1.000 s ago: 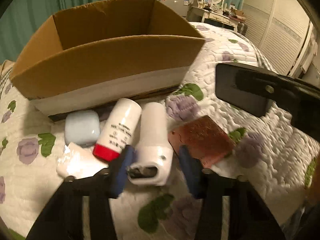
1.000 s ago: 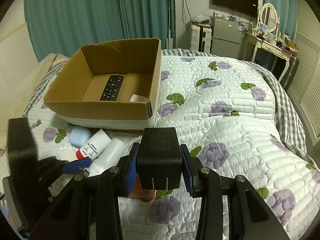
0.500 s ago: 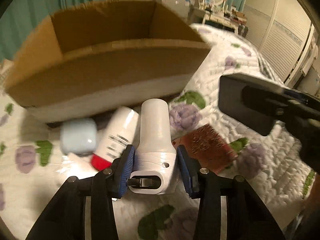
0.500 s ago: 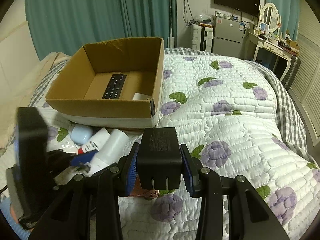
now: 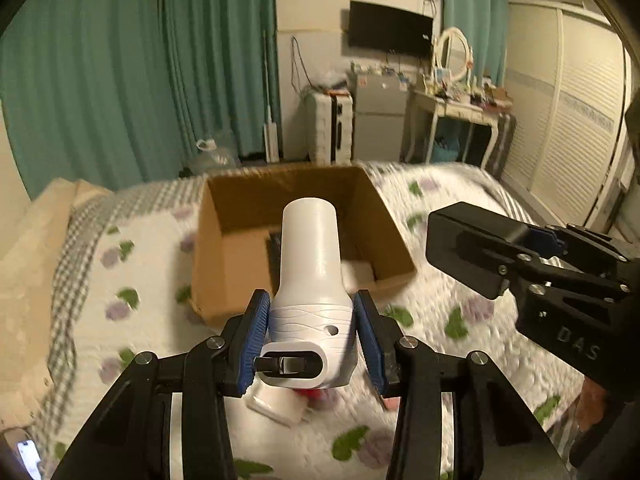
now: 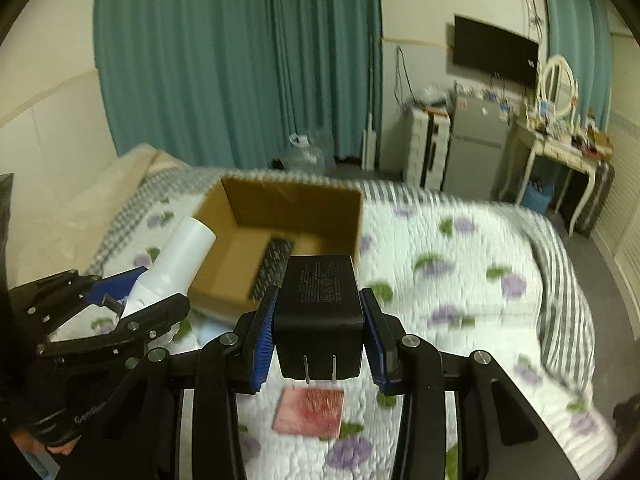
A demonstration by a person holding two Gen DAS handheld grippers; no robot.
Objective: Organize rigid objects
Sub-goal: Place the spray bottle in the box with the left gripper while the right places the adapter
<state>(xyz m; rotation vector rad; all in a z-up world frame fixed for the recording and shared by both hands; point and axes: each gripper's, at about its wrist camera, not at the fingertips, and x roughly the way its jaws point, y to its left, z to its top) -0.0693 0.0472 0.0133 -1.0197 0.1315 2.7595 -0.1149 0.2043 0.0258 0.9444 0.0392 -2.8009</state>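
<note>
Where teal curtains (image 6: 240, 60) hang, a floral quilt (image 6: 460, 280) bears a cardboard box (image 6: 296, 204).

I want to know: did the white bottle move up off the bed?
Yes. The white bottle, clamped in the left gripper, rose from the quilt to above the cardboard box.

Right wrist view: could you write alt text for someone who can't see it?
The right gripper clamps a black plug adapter above a flowered quilt. Beyond it sits an open cardboard box holding a remote control; at left, the left gripper holds a white bottle.
</note>
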